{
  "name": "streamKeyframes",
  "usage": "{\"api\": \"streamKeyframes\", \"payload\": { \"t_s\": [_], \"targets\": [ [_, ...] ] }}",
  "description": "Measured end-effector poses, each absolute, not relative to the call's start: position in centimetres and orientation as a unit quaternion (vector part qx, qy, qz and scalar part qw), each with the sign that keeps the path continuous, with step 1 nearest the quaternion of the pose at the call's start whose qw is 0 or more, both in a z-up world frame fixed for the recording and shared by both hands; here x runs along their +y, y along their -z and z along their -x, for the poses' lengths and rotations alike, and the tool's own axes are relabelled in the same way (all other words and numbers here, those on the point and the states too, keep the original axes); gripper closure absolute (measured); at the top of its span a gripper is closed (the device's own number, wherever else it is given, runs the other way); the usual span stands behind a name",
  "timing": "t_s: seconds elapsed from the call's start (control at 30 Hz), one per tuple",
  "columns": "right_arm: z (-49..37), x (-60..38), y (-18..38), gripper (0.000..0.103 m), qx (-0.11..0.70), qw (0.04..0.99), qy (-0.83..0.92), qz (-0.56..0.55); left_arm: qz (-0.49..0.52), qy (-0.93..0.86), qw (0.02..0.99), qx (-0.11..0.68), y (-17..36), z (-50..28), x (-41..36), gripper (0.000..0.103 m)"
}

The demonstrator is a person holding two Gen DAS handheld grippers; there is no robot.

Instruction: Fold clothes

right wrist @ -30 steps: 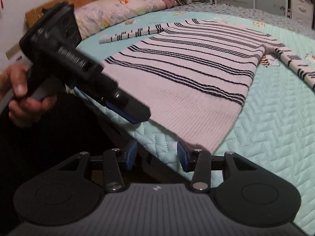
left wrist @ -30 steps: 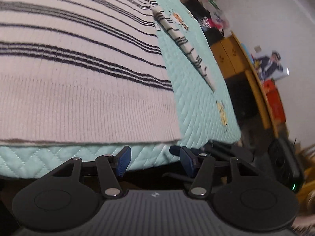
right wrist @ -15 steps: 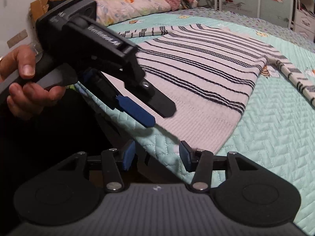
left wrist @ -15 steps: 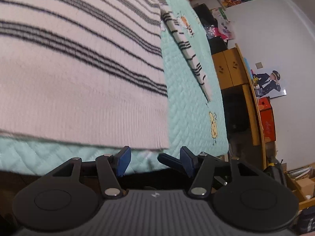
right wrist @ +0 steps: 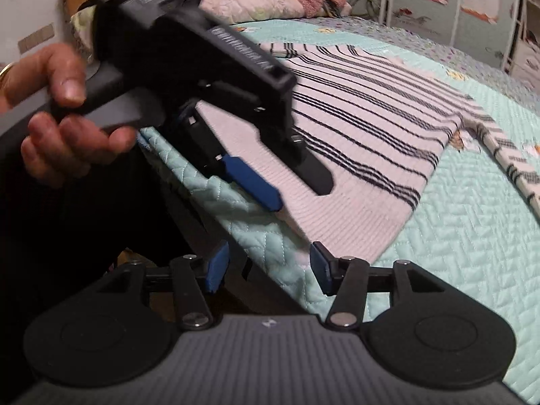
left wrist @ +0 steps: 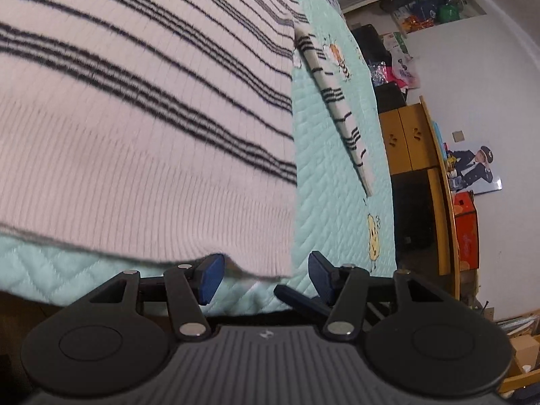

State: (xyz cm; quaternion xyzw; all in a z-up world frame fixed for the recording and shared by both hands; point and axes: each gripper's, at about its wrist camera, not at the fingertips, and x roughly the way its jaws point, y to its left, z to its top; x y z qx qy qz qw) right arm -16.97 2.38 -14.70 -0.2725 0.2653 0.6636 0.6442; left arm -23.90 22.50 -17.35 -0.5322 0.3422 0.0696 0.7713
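Striped sweater [right wrist: 357, 135] lay flat on teal quilt [right wrist: 472, 236], hem at the bed's near edge. Left gripper [left wrist: 265, 278] stood spread, hem corner lying between its blue pads [left wrist: 211, 278], not pinched. Right gripper [right wrist: 266, 268] spread too, jaws just been opening, only quilt edge between them. A hand [right wrist: 64, 114] held the left tool's handle.
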Motion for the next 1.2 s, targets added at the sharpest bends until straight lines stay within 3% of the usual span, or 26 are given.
{"api": "streamKeyframes", "payload": {
  "t_s": [0.27, 0.43, 0.93, 1.2],
  "targets": [
    [18.5, 3.7, 15.1, 0.051, 0.213, 0.618, -0.69, 0.311, 0.522, -0.071, 0.779, 0.339, 16.8, 23.0, 22.6, 0.045],
    [18.3, 5.4, 16.8, 0.07, 0.188, 0.627, -0.662, 0.365, 0.515, -0.072, 0.785, 0.337, 16.6, 22.8, 22.8, 0.045],
    [22.3, 5.7, 20.1, 0.071, 0.009, 0.601, -0.617, 0.507, 0.517, -0.061, 0.789, 0.325, 16.6, 22.8, 23.5, 0.045],
    [24.1, 5.3, 21.4, 0.075, -0.048, 0.615, -0.592, 0.519, 0.521, -0.064, 0.789, 0.319, 16.8, 23.4, 24.0, 0.044]
  ]
}}
